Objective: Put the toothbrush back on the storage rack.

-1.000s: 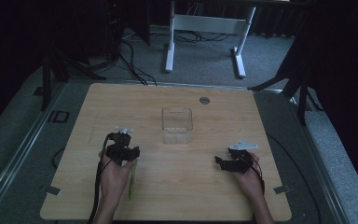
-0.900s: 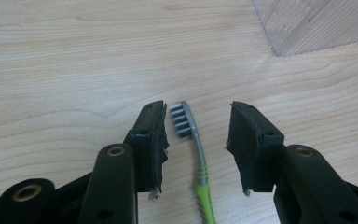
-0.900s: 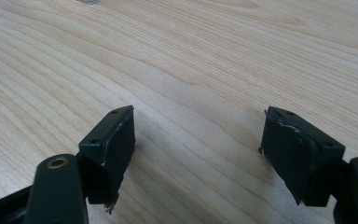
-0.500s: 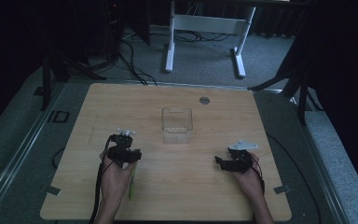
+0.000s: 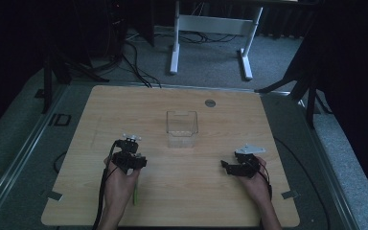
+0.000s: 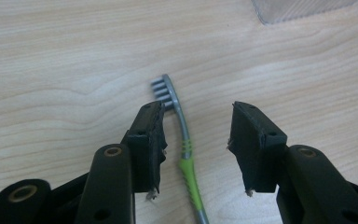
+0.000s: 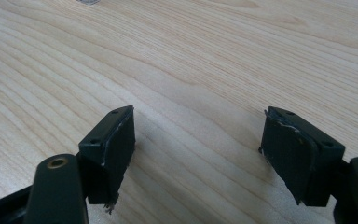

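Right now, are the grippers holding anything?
No. The left gripper is open around the toothbrush, which lies on the table between its jaws, not yet gripped. The right gripper is open over bare wood.

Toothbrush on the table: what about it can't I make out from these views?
- Toothbrush handle end: cut off by the bottom edge of the left gripper view.
- Part of its bristle head: hidden behind one jaw of the left tongs.
- High view: the hand covers most of it.

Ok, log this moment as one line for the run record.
left gripper: open, jaws astride toothbrush lying flat | right gripper: open, over bare table | clear box: mid-table, untouched
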Demonstrator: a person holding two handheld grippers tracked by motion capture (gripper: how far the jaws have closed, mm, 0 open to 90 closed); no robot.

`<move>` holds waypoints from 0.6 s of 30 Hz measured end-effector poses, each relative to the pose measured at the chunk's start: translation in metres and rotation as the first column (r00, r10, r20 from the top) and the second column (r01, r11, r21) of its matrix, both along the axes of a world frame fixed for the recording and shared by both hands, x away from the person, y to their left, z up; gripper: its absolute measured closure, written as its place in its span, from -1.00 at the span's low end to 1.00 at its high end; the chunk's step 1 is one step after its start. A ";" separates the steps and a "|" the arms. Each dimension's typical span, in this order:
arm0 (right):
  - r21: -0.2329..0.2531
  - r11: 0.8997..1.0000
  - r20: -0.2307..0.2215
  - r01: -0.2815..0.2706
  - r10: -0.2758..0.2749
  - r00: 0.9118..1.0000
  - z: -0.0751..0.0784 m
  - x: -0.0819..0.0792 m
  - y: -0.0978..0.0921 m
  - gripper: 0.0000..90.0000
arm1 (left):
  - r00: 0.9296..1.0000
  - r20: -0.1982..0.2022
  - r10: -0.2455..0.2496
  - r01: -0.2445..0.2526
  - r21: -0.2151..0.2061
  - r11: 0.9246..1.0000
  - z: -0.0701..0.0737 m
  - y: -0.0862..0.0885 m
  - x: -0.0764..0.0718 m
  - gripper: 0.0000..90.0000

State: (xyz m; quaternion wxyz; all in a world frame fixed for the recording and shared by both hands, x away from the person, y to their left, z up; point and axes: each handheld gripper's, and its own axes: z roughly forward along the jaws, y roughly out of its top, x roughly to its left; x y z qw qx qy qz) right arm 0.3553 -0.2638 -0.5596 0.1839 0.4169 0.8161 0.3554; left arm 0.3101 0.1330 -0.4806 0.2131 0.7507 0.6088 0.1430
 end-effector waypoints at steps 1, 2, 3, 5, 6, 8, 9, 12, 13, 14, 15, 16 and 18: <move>0.000 1.000 0.000 0.000 0.000 1.000 0.000 0.000 0.000 -0.43 | 1.000 -0.002 -0.004 0.004 0.001 1.000 0.000 0.000 0.000 0.22; 0.000 1.000 0.000 0.000 0.000 1.000 0.000 0.000 0.000 -0.43 | 1.000 -0.001 -0.005 0.005 0.001 1.000 0.000 0.000 0.000 0.23; 0.000 1.000 0.000 0.000 0.000 1.000 0.000 0.000 0.000 -0.43 | 1.000 -0.002 -0.005 0.005 0.001 1.000 0.000 -0.001 -0.001 0.24; 0.000 1.000 0.000 0.000 0.000 1.000 0.000 0.000 0.000 -0.43 | 1.000 -0.008 -0.004 0.004 0.007 1.000 0.000 -0.001 -0.001 0.24; 0.000 1.000 0.000 0.000 0.000 1.000 0.000 0.000 0.000 -0.43 | 1.000 -0.015 -0.006 0.006 0.008 1.000 0.000 -0.002 -0.001 0.24; 0.000 1.000 0.000 0.000 0.000 1.000 0.000 0.000 0.000 -0.43 | 1.000 -0.028 -0.006 0.006 0.011 1.000 -0.001 -0.002 -0.001 0.24; 0.000 1.000 0.000 0.000 0.000 1.000 0.000 0.000 0.000 -0.43 | 0.999 -0.033 -0.008 0.008 0.013 1.000 -0.001 -0.002 0.000 0.24; 0.000 1.000 0.000 0.000 0.000 1.000 0.000 0.000 0.000 -0.43 | 0.998 -0.064 -0.010 0.010 0.006 1.000 -0.004 -0.003 0.001 0.24; 0.000 1.000 0.000 0.000 0.000 1.000 0.000 0.000 0.000 -0.43 | 0.998 -0.068 -0.007 0.007 0.001 1.000 -0.005 -0.003 0.001 0.24; 0.000 1.000 0.000 0.000 0.000 1.000 0.000 0.000 0.000 -0.43 | 0.997 -0.073 -0.007 0.007 0.000 1.000 -0.005 -0.004 0.000 0.24; 0.000 1.000 0.000 0.000 0.000 1.000 0.000 0.000 0.000 -0.43 | 0.997 -0.076 -0.005 0.005 0.002 1.000 -0.005 -0.004 0.000 0.24; 0.000 1.000 0.000 0.000 0.000 1.000 0.000 0.000 0.000 -0.43 | 0.997 -0.081 -0.007 0.007 0.003 1.000 -0.006 -0.005 0.000 0.24; 0.000 1.000 0.000 0.000 0.000 1.000 0.000 0.000 0.000 -0.43 | 0.996 -0.092 -0.012 0.013 0.010 1.000 -0.006 -0.006 0.000 0.26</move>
